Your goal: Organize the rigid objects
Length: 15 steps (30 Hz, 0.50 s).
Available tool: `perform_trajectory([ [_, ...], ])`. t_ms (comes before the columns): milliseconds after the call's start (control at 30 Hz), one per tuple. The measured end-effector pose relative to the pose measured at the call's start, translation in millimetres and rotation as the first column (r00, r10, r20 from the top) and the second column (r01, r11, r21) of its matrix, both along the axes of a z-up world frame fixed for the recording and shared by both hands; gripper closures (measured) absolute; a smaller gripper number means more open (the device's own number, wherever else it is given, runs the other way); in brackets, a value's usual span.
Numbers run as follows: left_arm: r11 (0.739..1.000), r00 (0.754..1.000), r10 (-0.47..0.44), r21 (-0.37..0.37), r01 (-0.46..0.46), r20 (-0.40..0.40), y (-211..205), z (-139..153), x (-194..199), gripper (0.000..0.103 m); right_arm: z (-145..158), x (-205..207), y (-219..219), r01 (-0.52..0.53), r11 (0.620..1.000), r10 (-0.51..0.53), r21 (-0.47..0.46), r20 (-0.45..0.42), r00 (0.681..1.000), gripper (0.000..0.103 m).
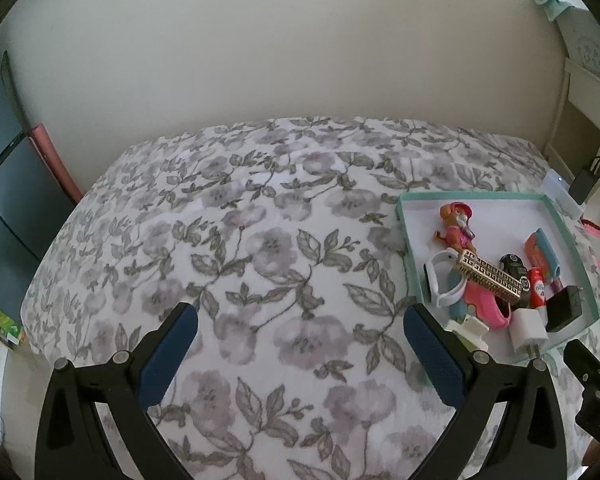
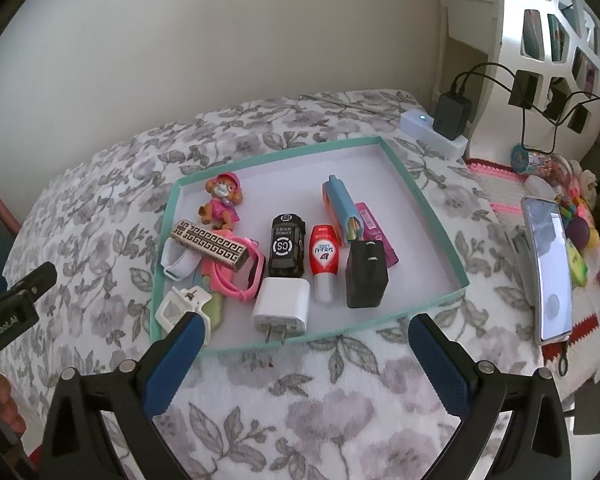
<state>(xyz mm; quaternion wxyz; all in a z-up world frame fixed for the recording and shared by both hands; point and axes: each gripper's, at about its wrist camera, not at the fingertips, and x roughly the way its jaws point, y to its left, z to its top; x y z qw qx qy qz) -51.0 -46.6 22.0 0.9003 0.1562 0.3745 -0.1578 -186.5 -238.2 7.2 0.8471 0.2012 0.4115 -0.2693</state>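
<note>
Both grippers spread wide and empty above the floral bedspread; all objects rest inside the teal-rimmed tray.

Right gripper: blue pads wide apart, holding nothing, tray at 12 o'clock. Nearest the fingers: white charger plug and white hair clip. Beyond: black charger, red tube, black toy car, pink watch, gold patterned bar, toy pup figure. Left gripper: wide, empty, over bedspread; tray at 2 o'clock.
</note>
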Motion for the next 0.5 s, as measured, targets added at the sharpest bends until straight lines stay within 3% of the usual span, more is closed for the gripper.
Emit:
perform_trajectory([
  [233, 1.000, 0.999, -0.007, 0.005, 0.007, -0.037, 8, -1, -5, 0.001, -2, 1, 12, -0.044, 0.999, 0.044, -0.022, -0.026, 0.999, 0.000],
  [500, 0.998, 0.999, 0.013, 0.070, -0.010, -0.052, 11, -8, -6, 0.001, -3, -3, 15, -0.041, 0.999, 0.041, -0.011, -0.026, 0.999, 0.000],
])
